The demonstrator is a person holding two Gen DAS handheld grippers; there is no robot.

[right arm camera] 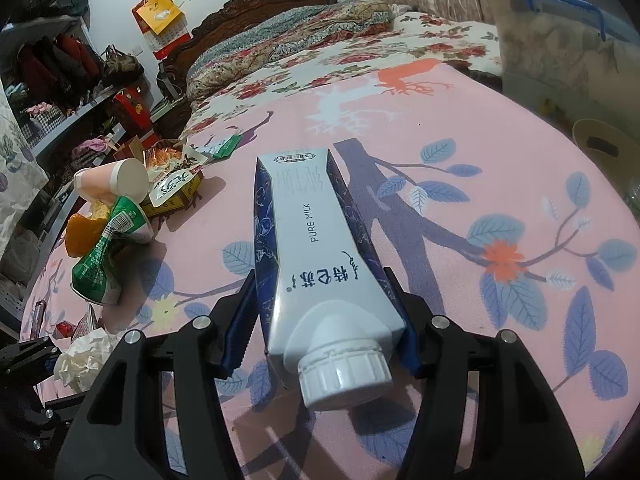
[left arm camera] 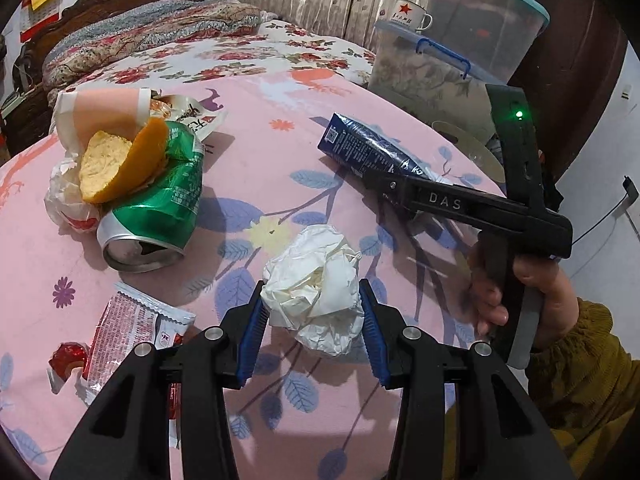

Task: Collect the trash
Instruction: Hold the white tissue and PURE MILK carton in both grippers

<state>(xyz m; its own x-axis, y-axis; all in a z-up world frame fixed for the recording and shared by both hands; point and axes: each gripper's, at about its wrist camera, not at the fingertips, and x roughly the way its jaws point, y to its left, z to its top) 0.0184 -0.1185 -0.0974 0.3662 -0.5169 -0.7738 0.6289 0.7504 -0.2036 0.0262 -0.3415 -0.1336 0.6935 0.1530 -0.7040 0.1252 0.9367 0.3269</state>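
Note:
A crumpled white paper ball (left arm camera: 316, 296) lies on the pink floral cloth (left arm camera: 280, 148). My left gripper (left arm camera: 312, 320) has its blue pads on both sides of the ball, touching it. A blue and white milk carton (right arm camera: 316, 248) with a white screw cap lies on the cloth, cap toward the camera. My right gripper (right arm camera: 320, 320) is closed on the carton's sides near the cap. The carton (left arm camera: 360, 148) and the right gripper also show in the left wrist view. A crushed green can (left arm camera: 160, 208), orange peel (left arm camera: 120, 164) and a paper cup (left arm camera: 104, 112) lie in a pile at the left.
A red and white snack wrapper (left arm camera: 124, 332) and a red candy wrapper (left arm camera: 68, 360) lie at the lower left. Clear storage bins (left arm camera: 460, 40) with a mug (left arm camera: 406, 14) on top stand at the far right. A bed (right arm camera: 340, 40) with floral covers lies behind.

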